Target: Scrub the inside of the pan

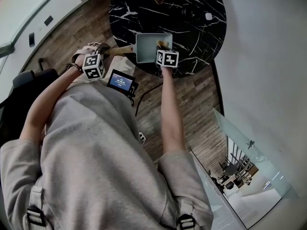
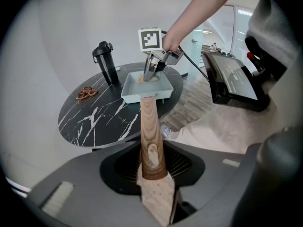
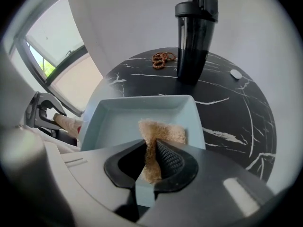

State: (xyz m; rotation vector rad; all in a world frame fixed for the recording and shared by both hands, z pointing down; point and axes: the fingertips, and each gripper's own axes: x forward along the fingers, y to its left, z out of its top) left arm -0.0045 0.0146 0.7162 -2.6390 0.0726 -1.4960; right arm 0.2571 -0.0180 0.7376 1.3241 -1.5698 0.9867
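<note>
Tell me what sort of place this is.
Probably an office lounge or meeting corner rather than a kitchen: a round black marble-look table on a wood-plank floor, with a glass wall and desks and chairs beyond it.

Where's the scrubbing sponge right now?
In the right gripper view, the tan sponge is pinched in the right gripper, inside the pale blue pan near its right wall, on the black marble table.
</note>
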